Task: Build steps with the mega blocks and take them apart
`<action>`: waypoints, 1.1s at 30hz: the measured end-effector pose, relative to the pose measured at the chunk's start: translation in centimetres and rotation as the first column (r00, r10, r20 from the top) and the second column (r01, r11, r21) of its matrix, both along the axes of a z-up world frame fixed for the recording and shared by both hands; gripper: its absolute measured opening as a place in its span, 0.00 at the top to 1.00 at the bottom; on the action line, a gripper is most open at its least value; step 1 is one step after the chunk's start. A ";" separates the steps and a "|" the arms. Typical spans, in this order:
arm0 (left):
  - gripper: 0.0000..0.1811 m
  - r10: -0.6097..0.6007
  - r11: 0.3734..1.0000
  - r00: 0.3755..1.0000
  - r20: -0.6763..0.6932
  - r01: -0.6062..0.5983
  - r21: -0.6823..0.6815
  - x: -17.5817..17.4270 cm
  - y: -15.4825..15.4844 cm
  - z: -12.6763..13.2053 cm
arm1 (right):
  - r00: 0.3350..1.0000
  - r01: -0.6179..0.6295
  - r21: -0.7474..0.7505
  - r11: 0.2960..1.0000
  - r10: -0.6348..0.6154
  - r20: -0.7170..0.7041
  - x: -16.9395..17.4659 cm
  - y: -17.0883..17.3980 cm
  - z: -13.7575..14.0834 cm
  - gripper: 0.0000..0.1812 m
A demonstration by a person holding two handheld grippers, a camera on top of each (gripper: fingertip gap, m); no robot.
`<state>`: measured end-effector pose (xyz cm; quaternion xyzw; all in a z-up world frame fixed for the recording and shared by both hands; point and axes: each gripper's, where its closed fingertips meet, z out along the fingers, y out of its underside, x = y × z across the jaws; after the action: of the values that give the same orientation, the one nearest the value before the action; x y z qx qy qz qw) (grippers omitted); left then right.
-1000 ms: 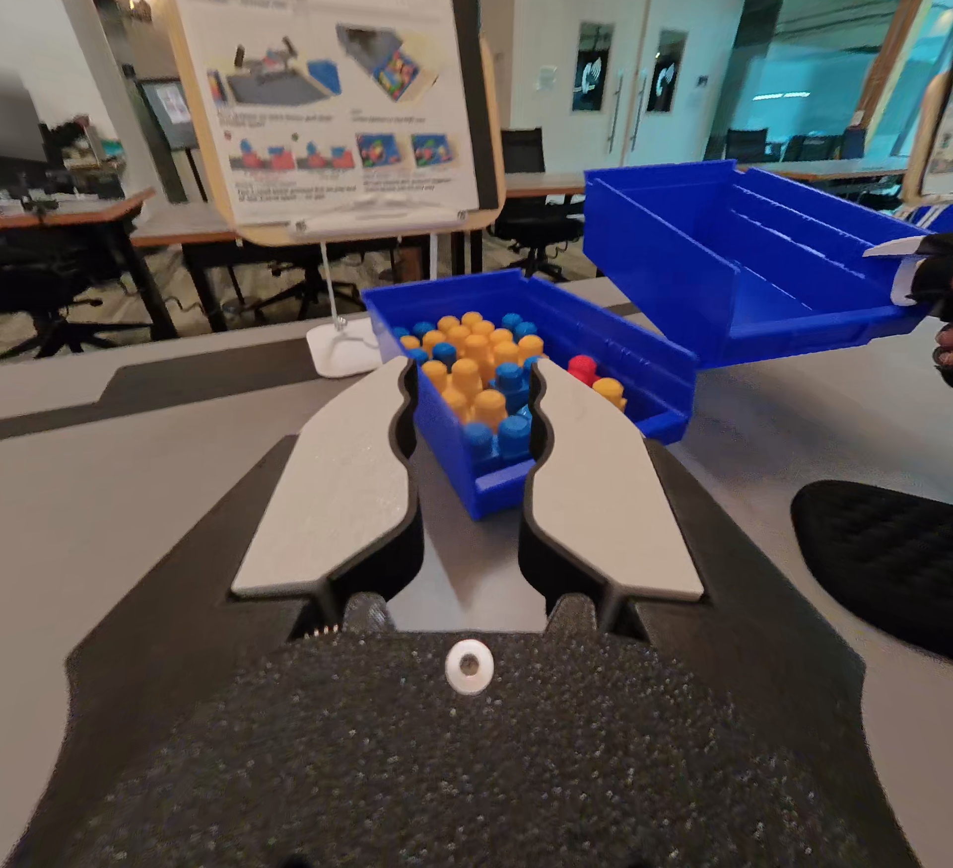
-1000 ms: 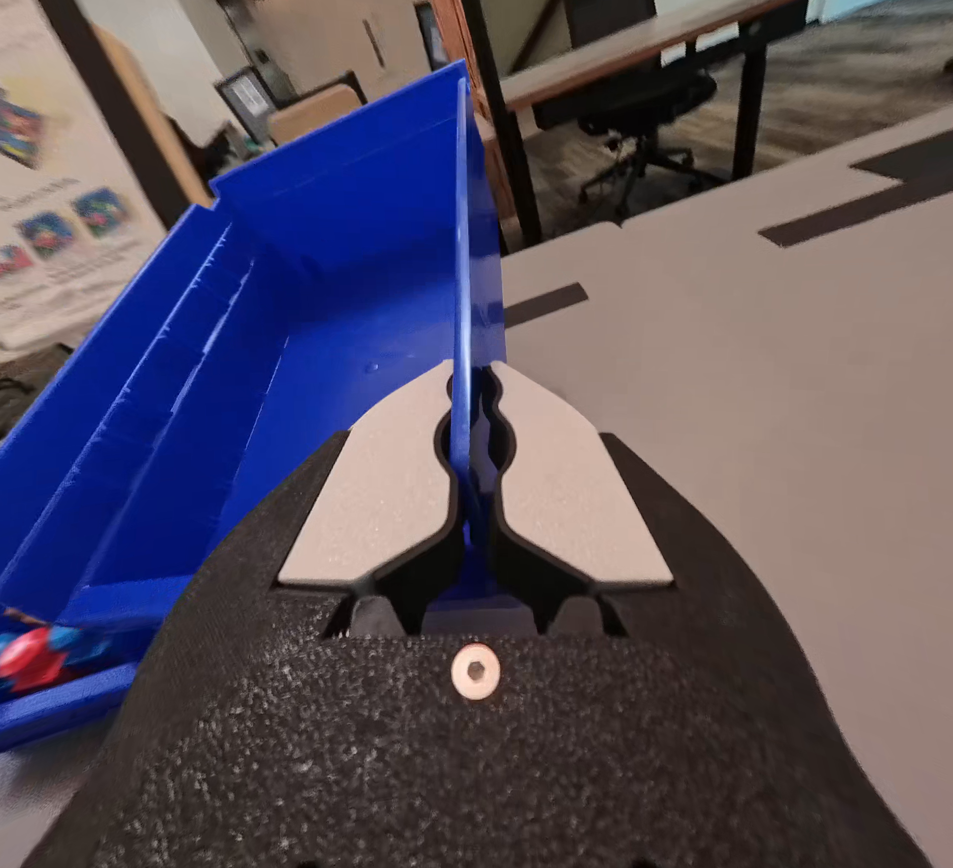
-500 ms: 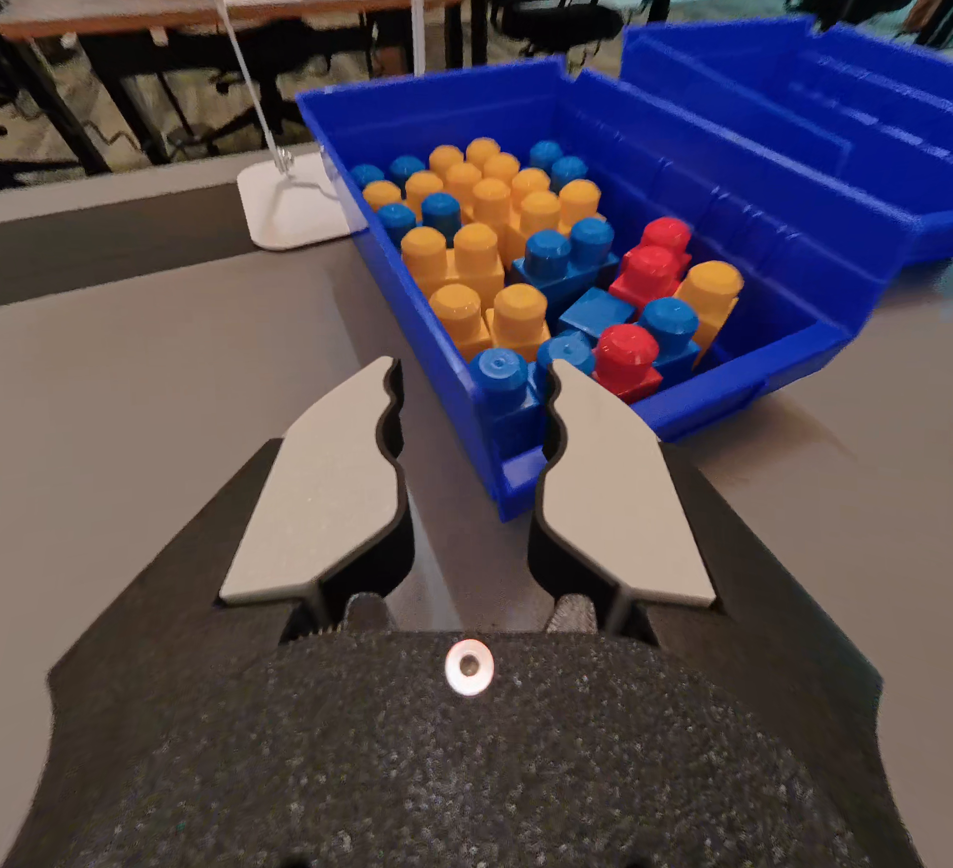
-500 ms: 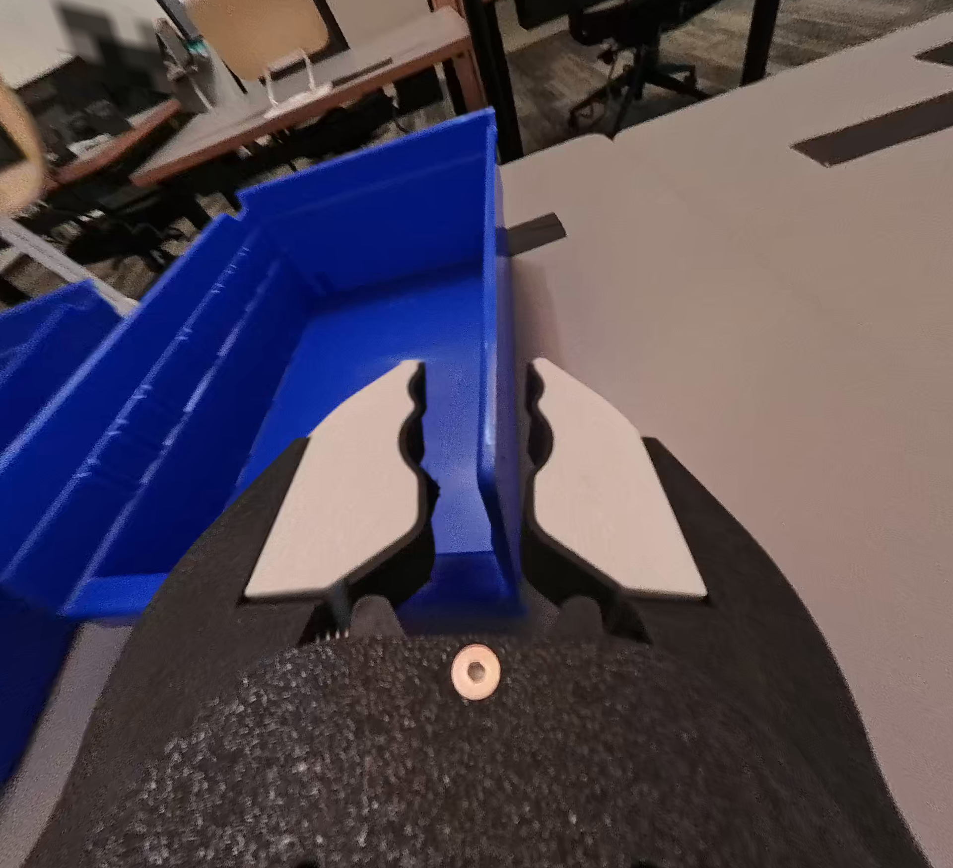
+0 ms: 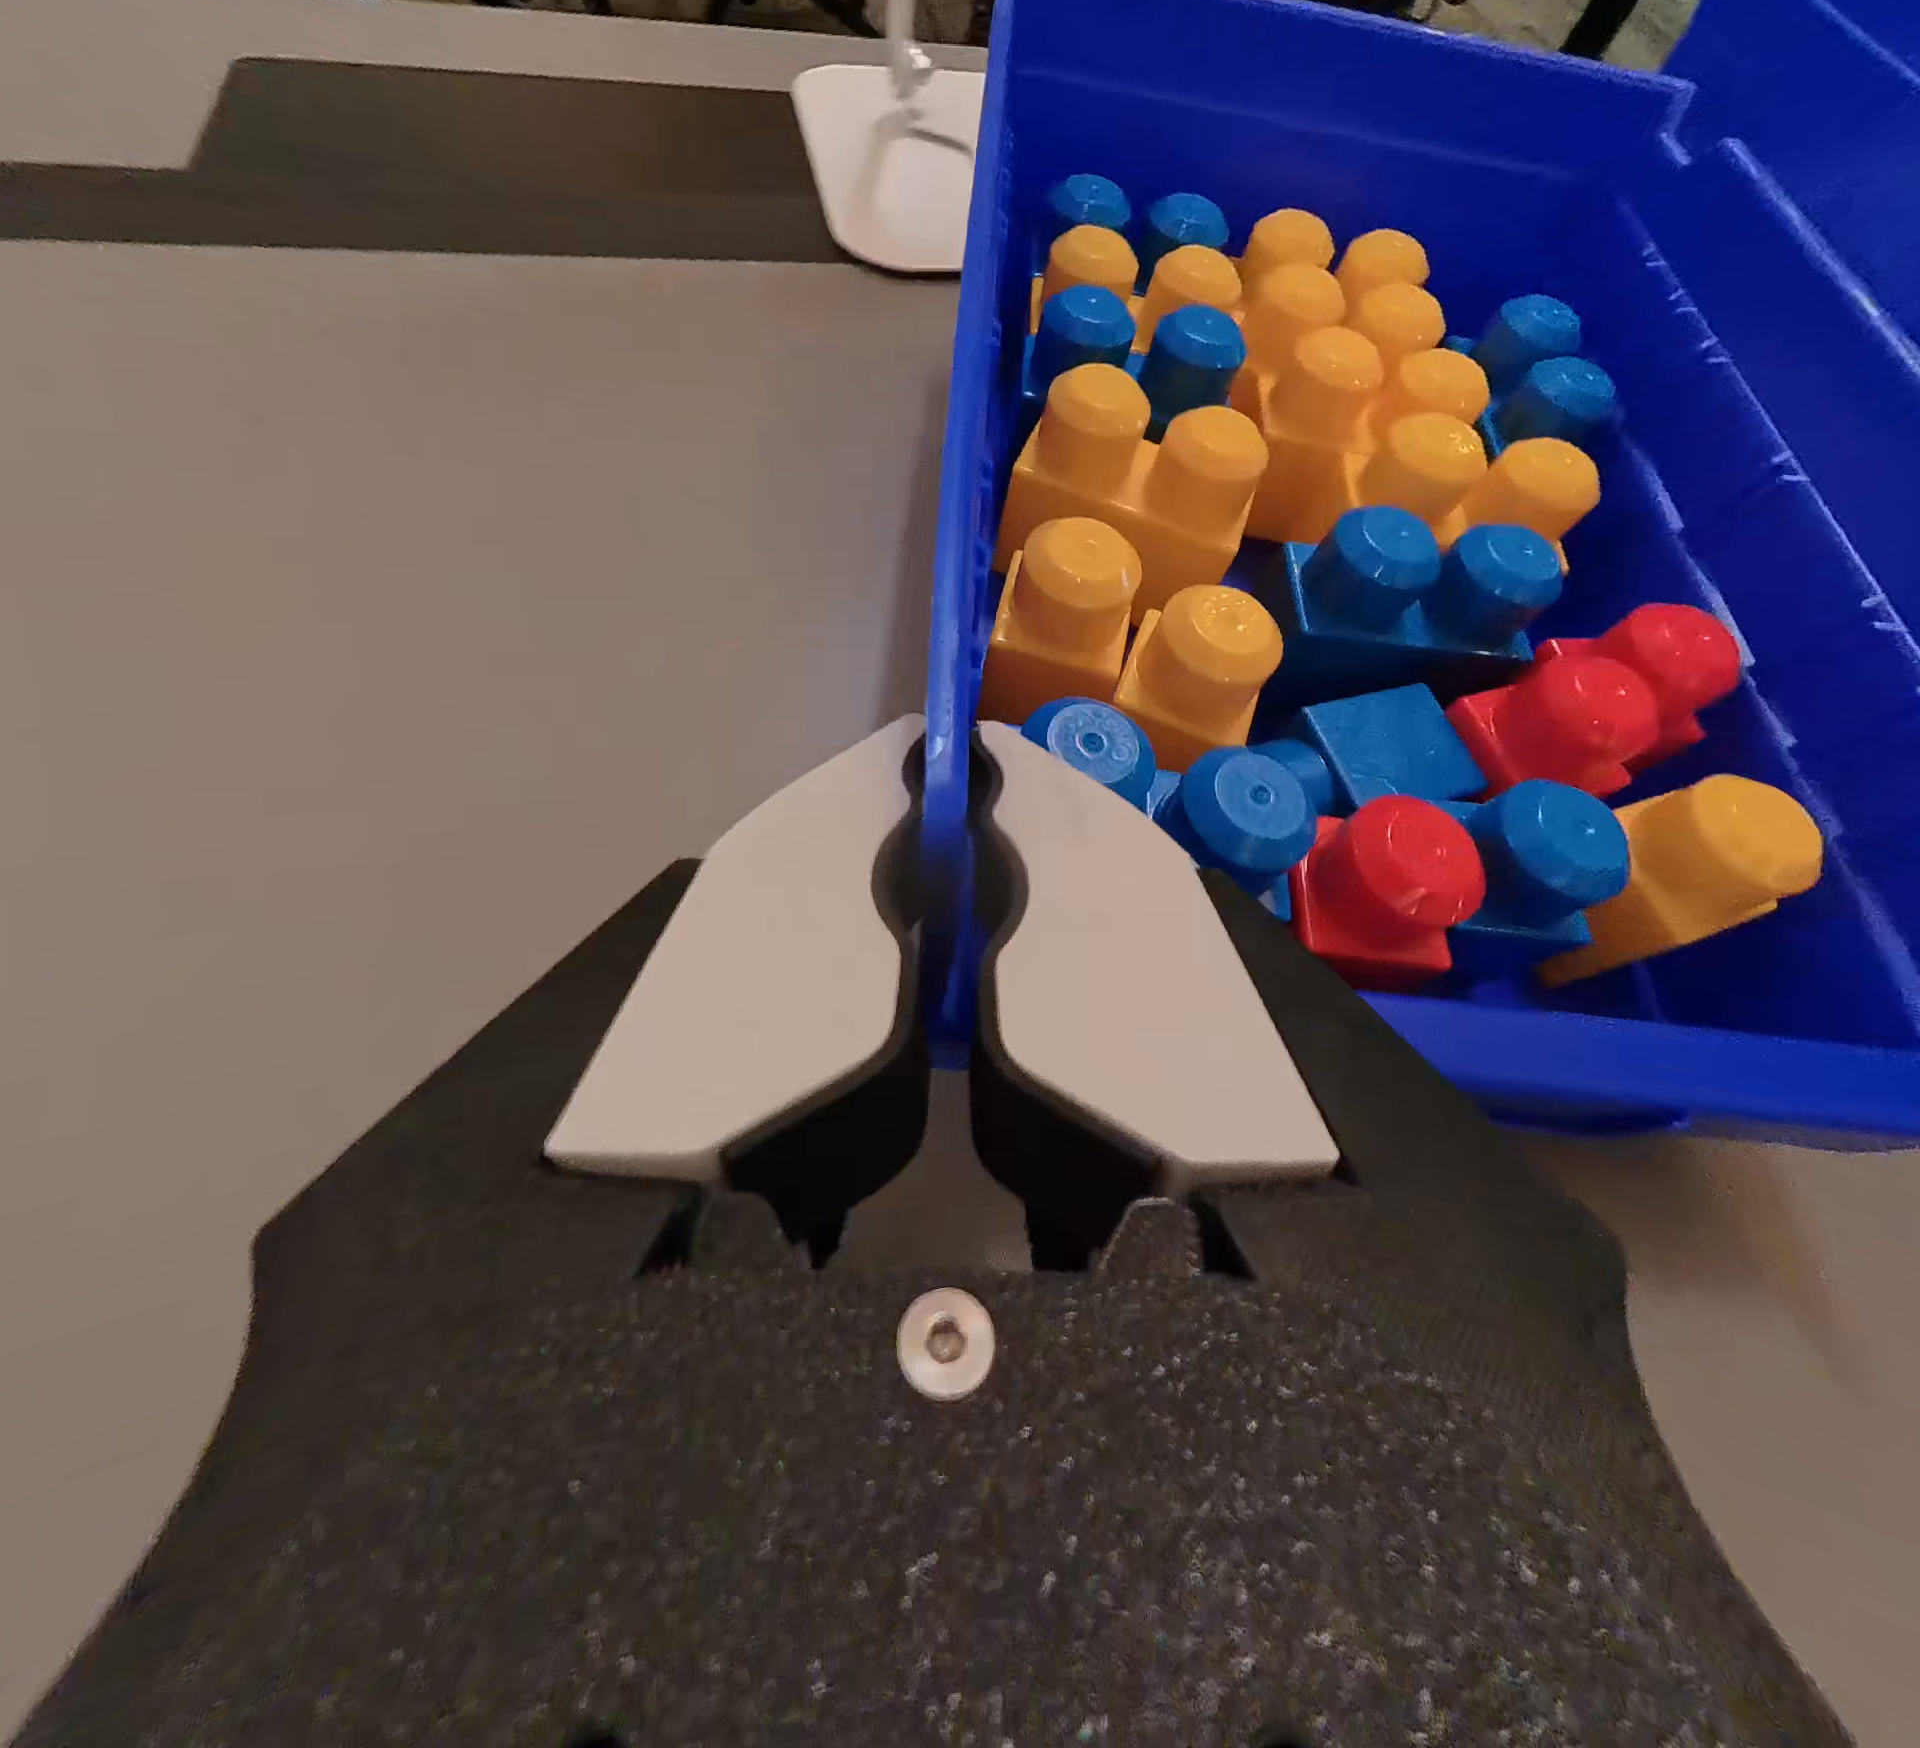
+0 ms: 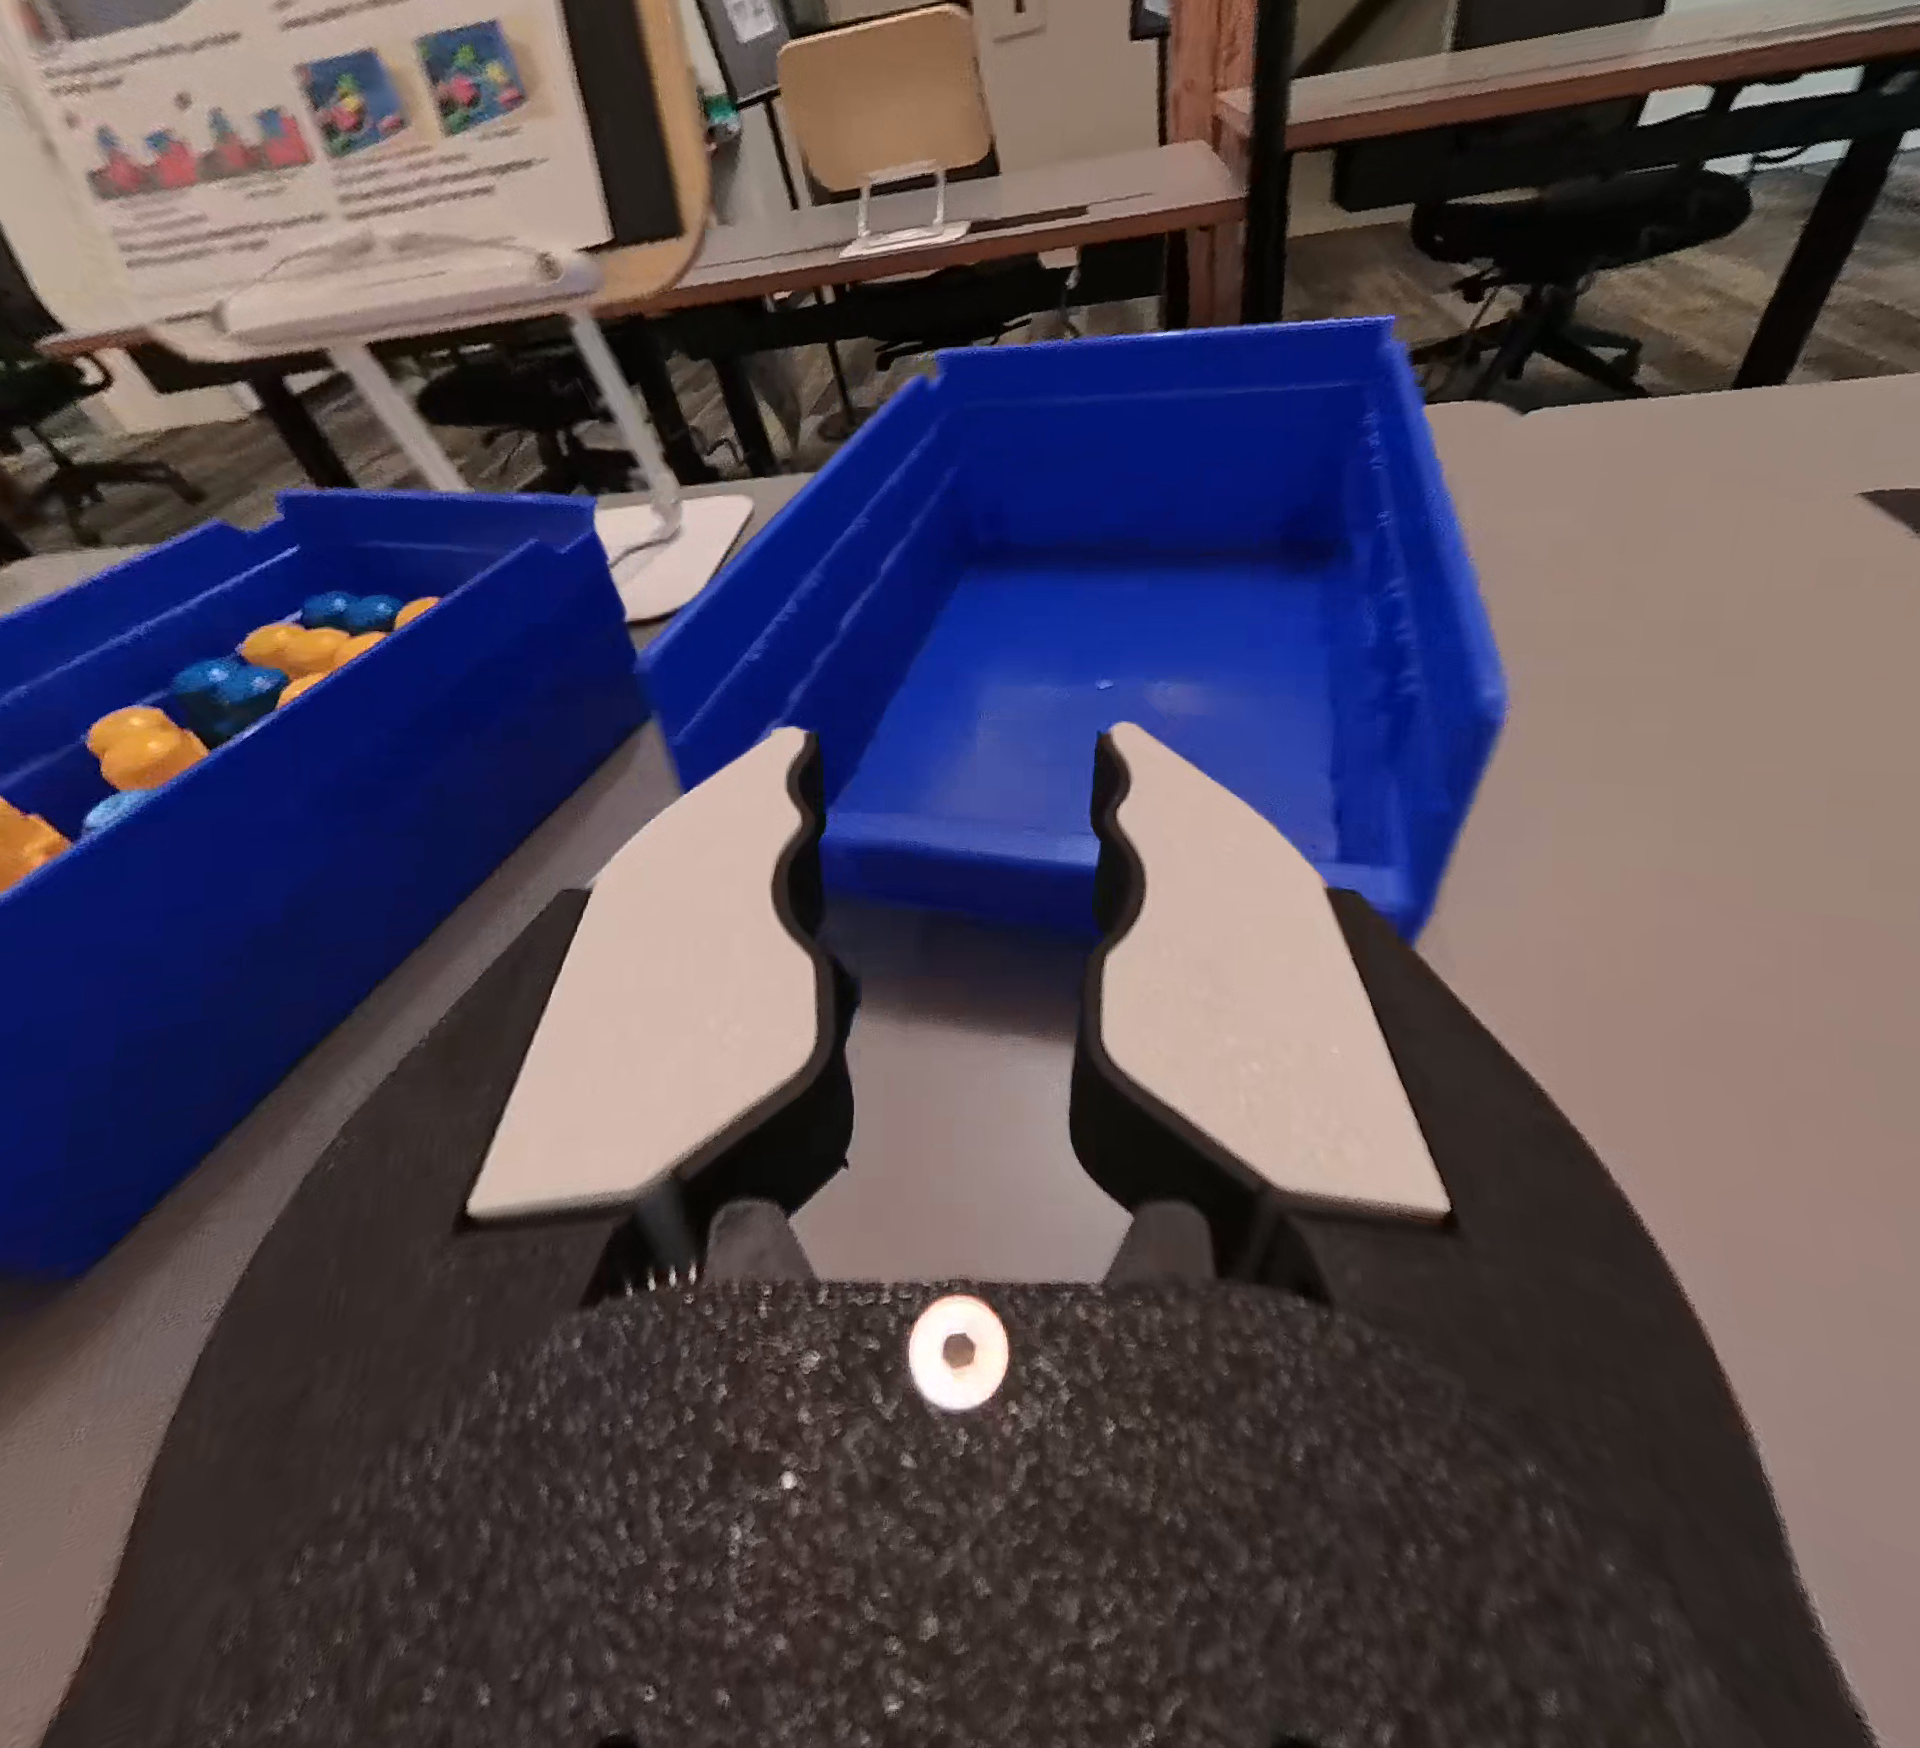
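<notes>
A blue bin (image 5: 1351, 109) on the grey table holds several orange, blue and red mega blocks (image 5: 1132, 493). My left gripper (image 5: 948, 748) is shut on the bin's left wall near its front corner, one finger outside and one inside. In the right wrist view the same bin (image 6: 312, 825) sits at the left with its blocks (image 6: 145, 748). A second, empty blue bin (image 6: 1403, 659) stands ahead of my right gripper (image 6: 954, 742), which is open and empty, just short of that bin's low front edge.
A white stand base (image 5: 883, 171) with a thin post sits behind the block bin; it carries an instruction board (image 6: 312, 36). The empty bin's corner (image 5: 1829, 67) shows at the far right. Dark strips (image 5: 416, 160) mark the table. Desks and office chairs stand beyond. The grippers' ends are close to 45 cm from one another.
My left gripper moved down to the block bin and shut on its left wall. My right gripper let go of the empty bin's wall, opened and drew back; that bin now rests on the table.
</notes>
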<state>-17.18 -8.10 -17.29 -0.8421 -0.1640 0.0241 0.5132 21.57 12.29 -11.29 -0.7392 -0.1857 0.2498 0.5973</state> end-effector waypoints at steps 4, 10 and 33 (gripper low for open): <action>0.98 0.113 0.994 0.994 0.006 -0.113 0.010 -3.6 -3.5 0.1 | 0.998 -0.057 0.027 0.998 0.057 -0.005 -2.2 -2.6 0.2 0.75; 0.98 0.308 0.950 0.951 0.024 -0.308 0.039 -10.8 -8.4 0.2 | 0.997 -0.082 0.030 0.996 0.082 0.015 -3.2 -3.2 -0.6 0.76; 0.90 0.636 0.744 0.767 0.082 -0.638 0.199 -25.5 -10.2 0.4 | 0.998 -0.022 0.044 0.999 0.020 0.057 -2.4 -2.4 -2.0 0.76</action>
<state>-42.65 -18.29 -16.91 -0.6750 -0.4454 0.1762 0.5612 19.15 9.85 -13.25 -0.7306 -0.2158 0.2307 0.6054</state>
